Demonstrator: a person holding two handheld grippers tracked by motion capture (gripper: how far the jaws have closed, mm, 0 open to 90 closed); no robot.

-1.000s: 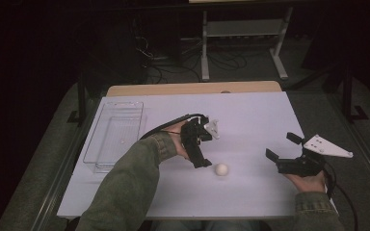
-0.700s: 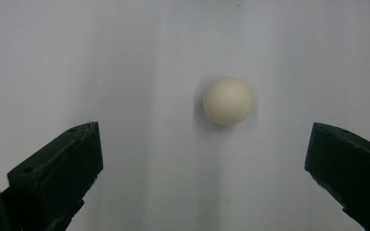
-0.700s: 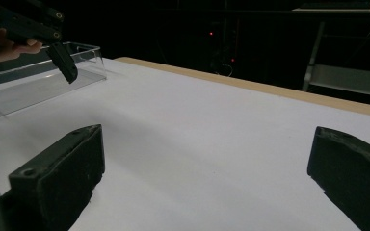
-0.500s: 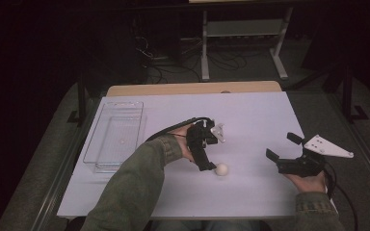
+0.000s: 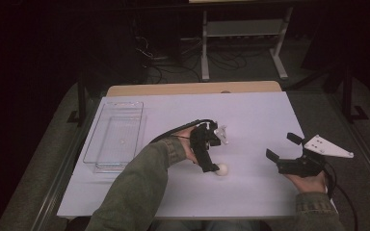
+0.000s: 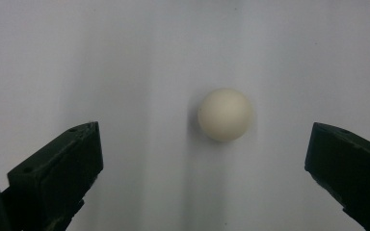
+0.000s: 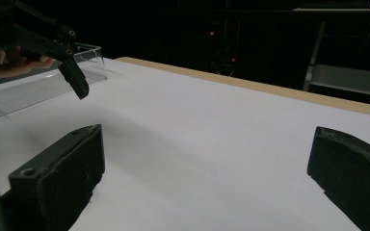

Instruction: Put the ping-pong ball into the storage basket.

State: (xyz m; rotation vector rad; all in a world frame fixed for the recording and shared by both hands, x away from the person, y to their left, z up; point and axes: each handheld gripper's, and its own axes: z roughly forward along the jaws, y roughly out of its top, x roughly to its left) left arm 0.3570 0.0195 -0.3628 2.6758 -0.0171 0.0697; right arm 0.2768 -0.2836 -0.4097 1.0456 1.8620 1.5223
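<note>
A small cream ball (image 5: 221, 169) lies on the white table (image 5: 250, 115), near the front middle. My left gripper (image 5: 213, 166) points down at it, with its tips just left of the ball. In the left gripper view the ball (image 6: 224, 114) lies on the table ahead of the wide-open jaws of the left gripper (image 6: 202, 145), a little right of centre and untouched. My right gripper (image 5: 282, 147) is held low over the right side of the table. It is open and holds nothing, and its own view shows the right gripper (image 7: 207, 139) over bare table.
A clear plastic tray (image 5: 115, 134) stands at the table's left side, also visible as the tray (image 7: 38, 86) in the right gripper view. The table's wooden back edge (image 5: 192, 89) borders a dark room with a metal stand (image 5: 243, 33) behind.
My left gripper has moved to the right and toward the front, closing in on the ball. The ball and the right gripper have stayed where they were.
</note>
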